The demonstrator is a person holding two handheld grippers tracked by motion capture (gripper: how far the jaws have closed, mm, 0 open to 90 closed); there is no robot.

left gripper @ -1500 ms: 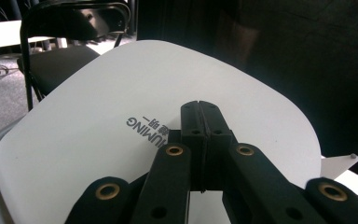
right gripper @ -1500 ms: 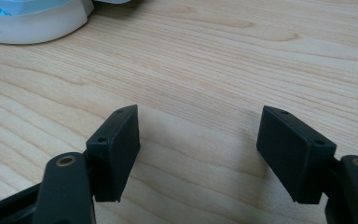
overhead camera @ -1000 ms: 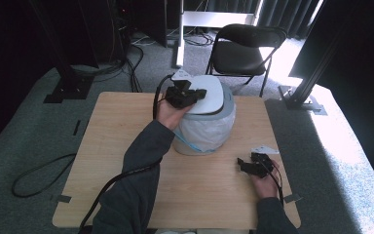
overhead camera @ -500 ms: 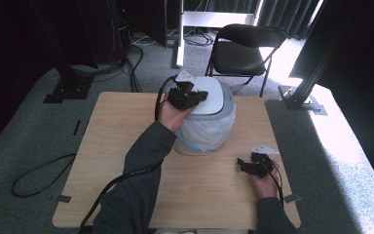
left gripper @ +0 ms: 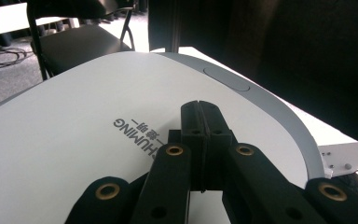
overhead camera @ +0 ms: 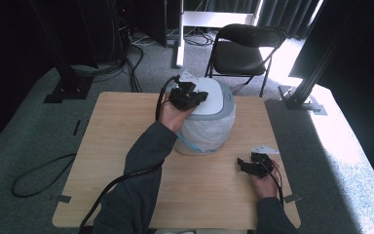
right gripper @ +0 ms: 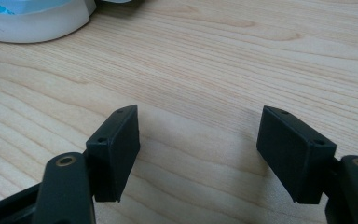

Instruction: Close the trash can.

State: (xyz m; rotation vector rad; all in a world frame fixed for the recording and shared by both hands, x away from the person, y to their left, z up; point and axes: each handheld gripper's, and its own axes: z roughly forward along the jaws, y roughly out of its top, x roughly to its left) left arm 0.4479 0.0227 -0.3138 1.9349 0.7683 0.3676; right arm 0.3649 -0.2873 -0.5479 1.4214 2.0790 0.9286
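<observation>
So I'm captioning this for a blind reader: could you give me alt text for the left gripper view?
The left tool, its two black jaws shut together with nothing between them, sits over the smooth white lid of a bin-like appliance with grey printed lettering. A grey oval button sits near the lid's far rim, with a black folding chair behind.

The left arm hides part of the white appliance's (overhead camera: 214, 105) near side.
</observation>
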